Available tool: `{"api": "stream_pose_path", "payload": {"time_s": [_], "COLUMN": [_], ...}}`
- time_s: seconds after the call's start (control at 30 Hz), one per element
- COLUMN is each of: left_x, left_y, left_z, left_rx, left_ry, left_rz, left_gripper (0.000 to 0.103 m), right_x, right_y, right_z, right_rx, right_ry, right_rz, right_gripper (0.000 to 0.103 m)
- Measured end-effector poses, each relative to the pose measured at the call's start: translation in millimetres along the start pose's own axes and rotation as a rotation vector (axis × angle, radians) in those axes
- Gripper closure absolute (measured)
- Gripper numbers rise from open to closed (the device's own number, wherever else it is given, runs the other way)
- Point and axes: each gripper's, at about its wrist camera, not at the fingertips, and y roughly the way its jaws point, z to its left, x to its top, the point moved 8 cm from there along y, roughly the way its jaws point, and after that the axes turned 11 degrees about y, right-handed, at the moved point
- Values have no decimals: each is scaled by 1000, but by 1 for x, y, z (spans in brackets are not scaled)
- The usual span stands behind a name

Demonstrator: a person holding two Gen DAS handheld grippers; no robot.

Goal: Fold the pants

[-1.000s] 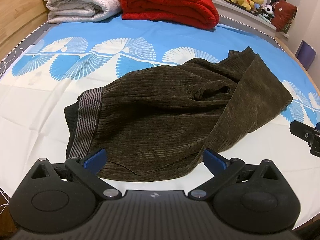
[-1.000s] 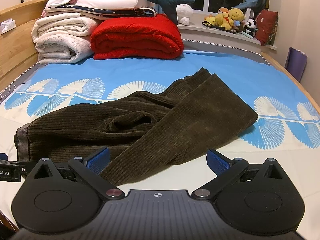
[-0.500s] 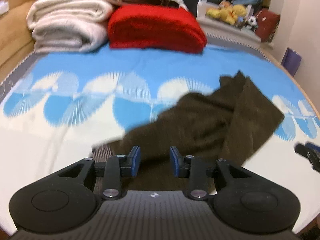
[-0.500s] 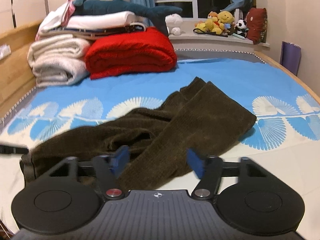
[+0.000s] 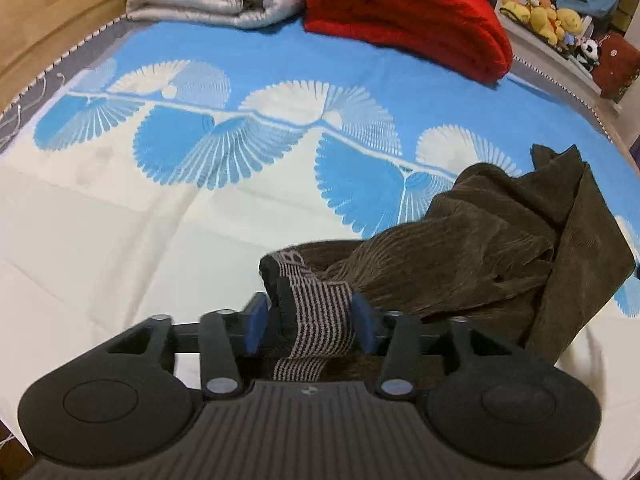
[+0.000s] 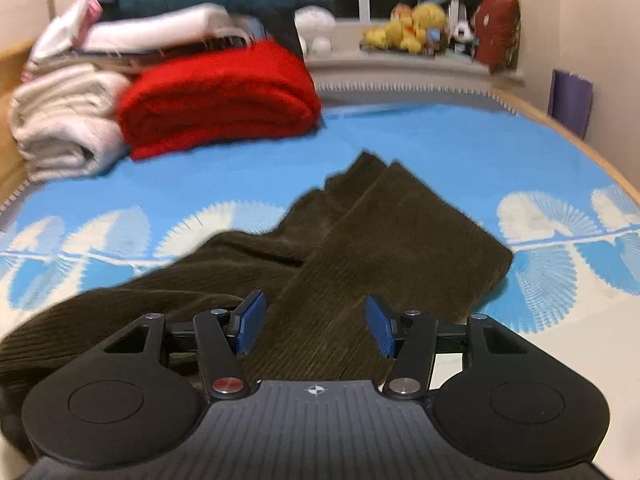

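The left tool (image 5: pixel 308 326) pinches the striped elastic waistband (image 5: pixel 316 320) between its blue pads, lifting that bunched end off the bed. The right tool (image 6: pixel 314 326) hangs over the fabric with its pads spread apart, nothing between them.

The pants (image 6: pixel 360 256) are dark brown ribbed corduroy, soft and rumpled. In the right view they lie on the near half of the bed, their long axis running from the waist end at near left to the two squared leg cuffs at far right, one leg folded over the other.

The bed (image 5: pixel 120 240) wears a smooth cream and bright blue sheet printed with fan shapes. At its far end sit a fuzzy red folded blanket (image 6: pixel 216 96) and, to its left, rolled white quilts (image 6: pixel 60 120). Beyond, a window ledge holds yellow plush toys (image 6: pixel 412 24). A wooden bed frame shows at far left.
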Motion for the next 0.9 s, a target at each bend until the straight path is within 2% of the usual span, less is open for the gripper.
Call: {"api": "stream_pose_path", "payload": {"time_s": [0.1, 0.17, 0.27, 0.37, 0.5, 0.6, 0.63, 0.67, 0.73, 0.9], "left_x": [2, 2, 1, 1, 1, 1, 1, 1, 0, -2], "left_y": [6, 10, 17, 22, 25, 26, 25, 25, 24, 18], "left_z": [3, 6, 12, 17, 20, 19, 19, 19, 18, 12], "left_rx": [6, 13, 8, 0, -13, -10, -10, -9, -4, 23], "left_ry": [16, 33, 28, 20, 4, 9, 7, 4, -1, 16], "left_rz": [13, 23, 38, 50, 59, 59, 59, 60, 62, 54], "left_gripper": [34, 26, 19, 16, 15, 15, 15, 15, 15, 15], "right_x": [-2, -3, -7, -16, -28, -33, -33, -32, -29, -13], "right_y": [48, 74, 111, 141, 162, 168, 167, 164, 155, 108], "right_z": [1, 3, 9, 18, 21, 20, 20, 20, 15, -6], "right_rx": [10, 1, -10, -9, -21, -58, -53, -41, -37, 17], "right_ry": [23, 26, 23, 21, 23, -17, -28, -29, -22, -29], "right_rz": [88, 114, 149, 205, 255, 263, 261, 260, 264, 236], "right_gripper": [43, 37, 31, 29, 28, 33, 41, 64, 93, 96]}}
